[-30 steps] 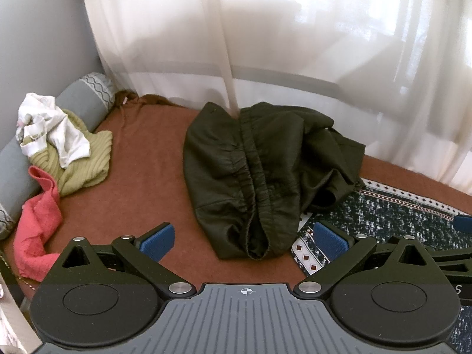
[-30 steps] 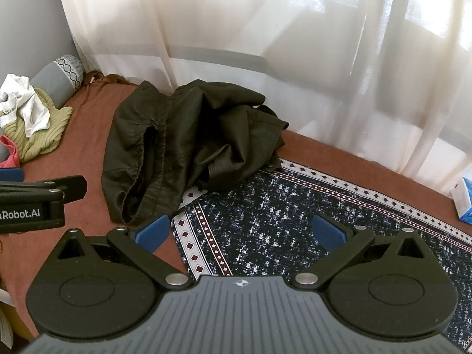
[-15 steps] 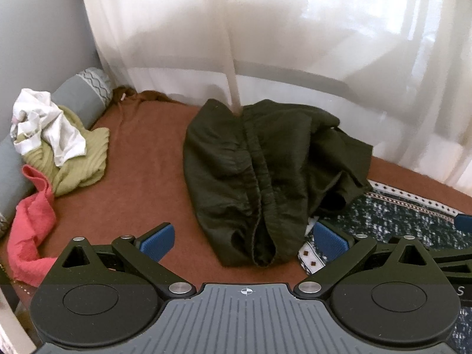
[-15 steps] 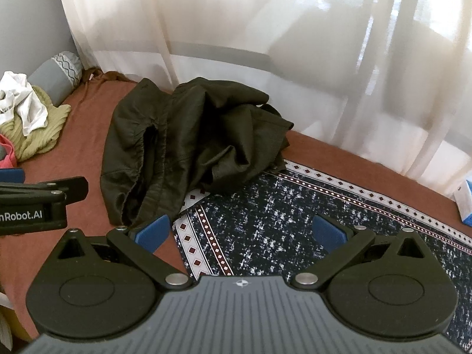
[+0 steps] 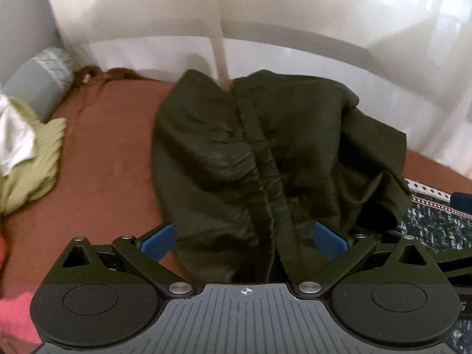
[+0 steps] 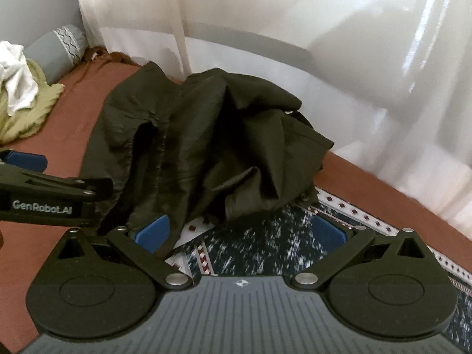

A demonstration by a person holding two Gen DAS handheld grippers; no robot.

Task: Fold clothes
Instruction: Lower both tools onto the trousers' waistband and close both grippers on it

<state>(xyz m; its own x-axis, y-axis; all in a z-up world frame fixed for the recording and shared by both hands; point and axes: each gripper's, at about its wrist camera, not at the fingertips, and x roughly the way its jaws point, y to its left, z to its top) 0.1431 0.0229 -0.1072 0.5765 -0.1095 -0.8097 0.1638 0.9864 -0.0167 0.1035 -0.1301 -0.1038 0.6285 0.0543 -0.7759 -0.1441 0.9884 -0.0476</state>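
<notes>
Both two-finger grippers, left gripper (image 5: 245, 239) and right gripper (image 6: 240, 233), have jaws spread wide, holding nothing. Between them, a crumpled dark olive fabric garment (image 5: 265, 159) lies on a rust-brown bedcover (image 5: 112, 159), partly overlapping a dark patterned rug (image 6: 265, 244).

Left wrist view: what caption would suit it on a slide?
Open left hand-held gripper closing in on a crumpled dark green garment lying on a brown blanket.

daylight through white curtain (image 5: 295, 14) | glare | motion blur | fisheye corners dark
</notes>
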